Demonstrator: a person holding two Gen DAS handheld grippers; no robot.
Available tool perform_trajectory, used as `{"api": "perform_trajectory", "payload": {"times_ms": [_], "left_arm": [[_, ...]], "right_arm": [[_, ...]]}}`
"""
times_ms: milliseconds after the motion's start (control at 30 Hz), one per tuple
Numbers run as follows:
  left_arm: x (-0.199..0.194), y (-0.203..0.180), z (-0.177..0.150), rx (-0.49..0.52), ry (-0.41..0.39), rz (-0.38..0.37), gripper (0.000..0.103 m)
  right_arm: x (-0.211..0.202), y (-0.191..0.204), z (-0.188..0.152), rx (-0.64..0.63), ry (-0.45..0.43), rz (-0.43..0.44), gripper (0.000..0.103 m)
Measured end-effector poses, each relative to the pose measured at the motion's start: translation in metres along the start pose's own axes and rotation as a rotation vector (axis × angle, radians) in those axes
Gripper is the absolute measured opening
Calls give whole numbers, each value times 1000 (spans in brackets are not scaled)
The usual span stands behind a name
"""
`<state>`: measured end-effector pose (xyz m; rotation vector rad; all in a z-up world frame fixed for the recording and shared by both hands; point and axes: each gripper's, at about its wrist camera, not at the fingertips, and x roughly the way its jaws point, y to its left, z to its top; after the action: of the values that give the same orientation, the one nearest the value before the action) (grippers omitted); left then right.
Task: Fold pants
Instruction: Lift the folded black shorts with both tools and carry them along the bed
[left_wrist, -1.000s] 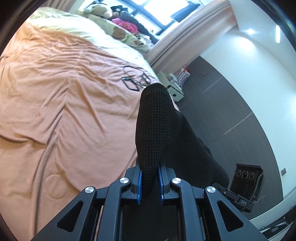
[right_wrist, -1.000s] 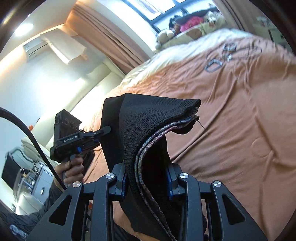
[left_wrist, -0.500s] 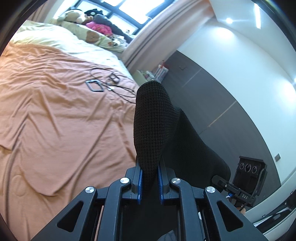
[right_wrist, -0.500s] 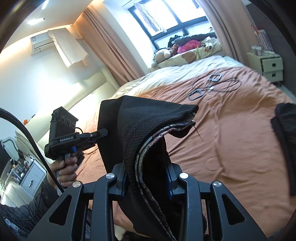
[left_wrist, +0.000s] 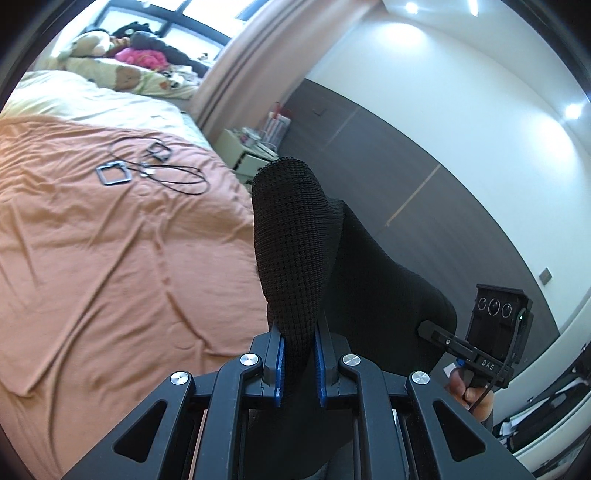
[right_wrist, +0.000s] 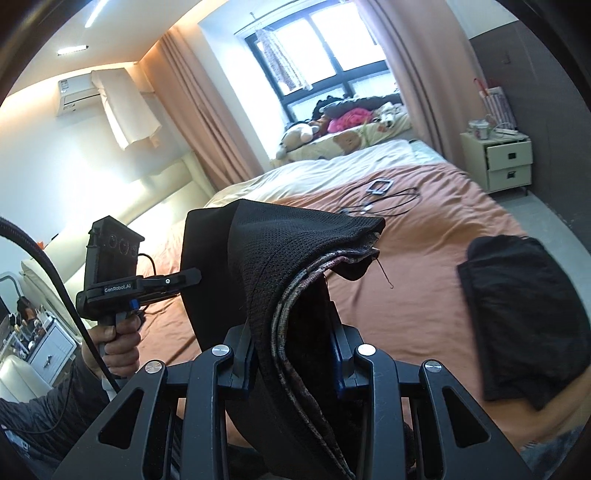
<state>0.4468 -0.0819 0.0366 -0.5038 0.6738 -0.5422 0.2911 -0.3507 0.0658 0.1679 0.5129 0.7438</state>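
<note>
Left wrist view: the left gripper (left_wrist: 298, 363) has its blue-padded jaws pinched on a fold of the black knit pants (left_wrist: 295, 236). The cloth rises upright from between the jaws and stands above the orange bedspread (left_wrist: 110, 258), clear of it. The rest of the garment runs to the right as a dark sheet toward the right gripper (left_wrist: 436, 330), which a hand (left_wrist: 471, 393) holds by its grip. Where that gripper's tip meets the cloth is partly masked, so its closure cannot be confirmed from this view. On the bedspread, well apart from the pants, lie a black cable (left_wrist: 173, 173) and two small square frames (left_wrist: 113, 173). A bedside cabinet (left_wrist: 247, 155) stands beyond the bed edge.

Right wrist view: the right gripper (right_wrist: 293, 356) is clamped on a thick bunch of the pants (right_wrist: 295, 251), several layers with a patterned inner face showing at the edge. The bunch drapes over the jaws and a loose thread hangs from its tip. To the left, the left gripper (right_wrist: 192, 275) meets the far edge of the same garment, held by a hand (right_wrist: 118, 341). A second dark garment (right_wrist: 524, 314) lies folded on the bedspread (right_wrist: 406, 280) at right, apart from the held pants. Stuffed toys (right_wrist: 299, 134) sit under the window.
</note>
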Motion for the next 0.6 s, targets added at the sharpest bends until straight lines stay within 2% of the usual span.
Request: {"api": "perform_trajectory", "payload": {"times_ms": [600], "left_arm": [[127, -75, 18, 71, 57, -102, 14]], "right_arm": [[-83, -33, 12, -5, -46, -112, 27]]}}
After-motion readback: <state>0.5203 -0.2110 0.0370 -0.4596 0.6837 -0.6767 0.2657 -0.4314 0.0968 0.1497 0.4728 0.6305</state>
